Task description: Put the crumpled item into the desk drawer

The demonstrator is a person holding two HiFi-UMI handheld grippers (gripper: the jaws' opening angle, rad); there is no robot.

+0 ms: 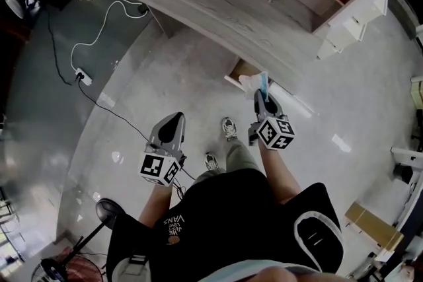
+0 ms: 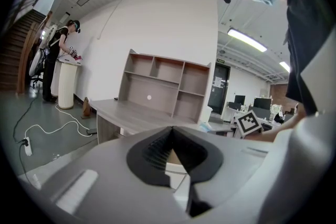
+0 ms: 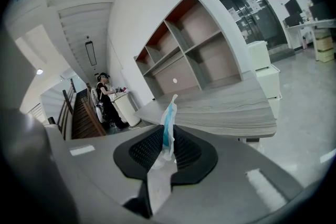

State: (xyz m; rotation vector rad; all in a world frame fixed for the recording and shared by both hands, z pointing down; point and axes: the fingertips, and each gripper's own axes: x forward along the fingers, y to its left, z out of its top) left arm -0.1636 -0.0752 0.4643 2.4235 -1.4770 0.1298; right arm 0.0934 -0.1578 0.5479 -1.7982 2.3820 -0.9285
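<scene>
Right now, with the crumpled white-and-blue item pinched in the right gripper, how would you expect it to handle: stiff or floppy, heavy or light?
Probably floppy: the crumpled item looks thin and creased where it sticks up past the right gripper. Likely very light, since a narrow pinch holds it up. It should not roll, having no round shape.

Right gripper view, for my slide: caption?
Right gripper shut on crumpled white-and-blue item, grey desk ahead.

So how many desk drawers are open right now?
1: the drawer under the front edge of the desk, just beyond the right tongs. Others may be hidden beneath the desktop.
</scene>
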